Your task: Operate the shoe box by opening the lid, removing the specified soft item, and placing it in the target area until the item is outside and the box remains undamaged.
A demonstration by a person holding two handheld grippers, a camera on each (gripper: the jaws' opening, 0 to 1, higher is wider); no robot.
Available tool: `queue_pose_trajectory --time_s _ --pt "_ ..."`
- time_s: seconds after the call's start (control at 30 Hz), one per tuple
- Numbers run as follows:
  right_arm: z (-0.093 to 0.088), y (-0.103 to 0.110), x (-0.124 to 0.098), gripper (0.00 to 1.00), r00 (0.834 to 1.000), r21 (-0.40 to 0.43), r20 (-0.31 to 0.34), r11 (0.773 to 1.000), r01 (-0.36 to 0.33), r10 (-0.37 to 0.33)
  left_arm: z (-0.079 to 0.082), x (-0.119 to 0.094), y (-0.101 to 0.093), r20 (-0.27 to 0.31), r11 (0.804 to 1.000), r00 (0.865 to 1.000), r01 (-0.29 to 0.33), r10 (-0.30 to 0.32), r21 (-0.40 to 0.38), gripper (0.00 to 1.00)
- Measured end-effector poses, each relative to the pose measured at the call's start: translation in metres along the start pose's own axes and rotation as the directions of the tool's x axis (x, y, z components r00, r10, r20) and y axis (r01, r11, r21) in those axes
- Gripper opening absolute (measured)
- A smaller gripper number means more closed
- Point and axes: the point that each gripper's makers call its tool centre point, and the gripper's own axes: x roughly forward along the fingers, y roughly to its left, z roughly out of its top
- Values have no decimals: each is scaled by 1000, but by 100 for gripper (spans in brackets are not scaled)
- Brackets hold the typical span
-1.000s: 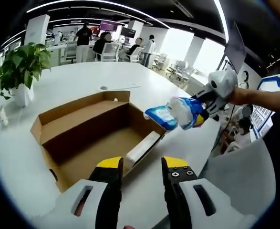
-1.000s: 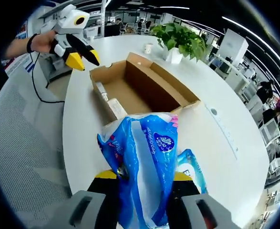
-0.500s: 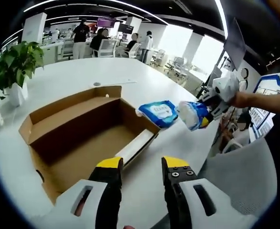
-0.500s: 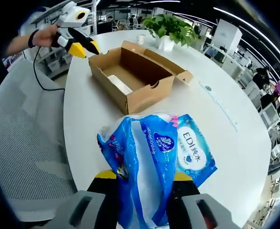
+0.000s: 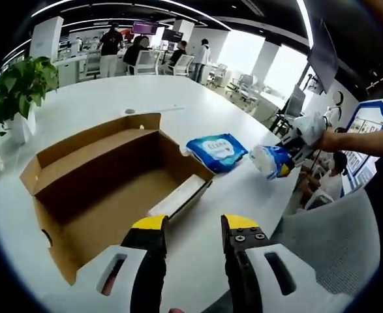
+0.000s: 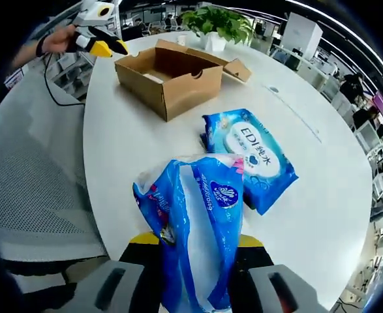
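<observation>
An open brown cardboard shoe box [image 5: 106, 186] [image 6: 168, 73] lies on the white table [image 5: 93, 104], with a white flat item [image 5: 175, 199] inside along its near wall. A blue wet-wipe pack [image 5: 216, 150] [image 6: 251, 155] rests on the table beside the box. My right gripper [image 6: 194, 251] [image 5: 286, 158] is shut on a blue and white soft tissue pack [image 6: 194, 238] [image 5: 269, 160], held above the table away from the box. My left gripper [image 5: 191, 225] [image 6: 103, 47] stands open near the box's front edge, holding nothing.
A potted green plant [image 5: 18, 91] [image 6: 220, 23] stands beyond the box on the table. A grey mesh chair [image 6: 34, 176] sits off the table's edge. Several people and desks are in the far background [image 5: 136, 52].
My right gripper has carried the tissue pack further from the box. The wet-wipe pack now lies on the table beside the box. The left gripper has hardly moved.
</observation>
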Motion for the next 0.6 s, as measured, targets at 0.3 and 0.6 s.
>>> queue_pose_trajectory --time_s 0.3,0.6 --pt "-30 -22 -3 34 999 3 -36 1000 4 -4 -4 3 1 -8 999 1000 -25 24 -20 33" --pt "-41 -44 -11 34 997 -33 -74 999 8 -11 -8 2 5 -8 997 998 -57 56 -51 33"
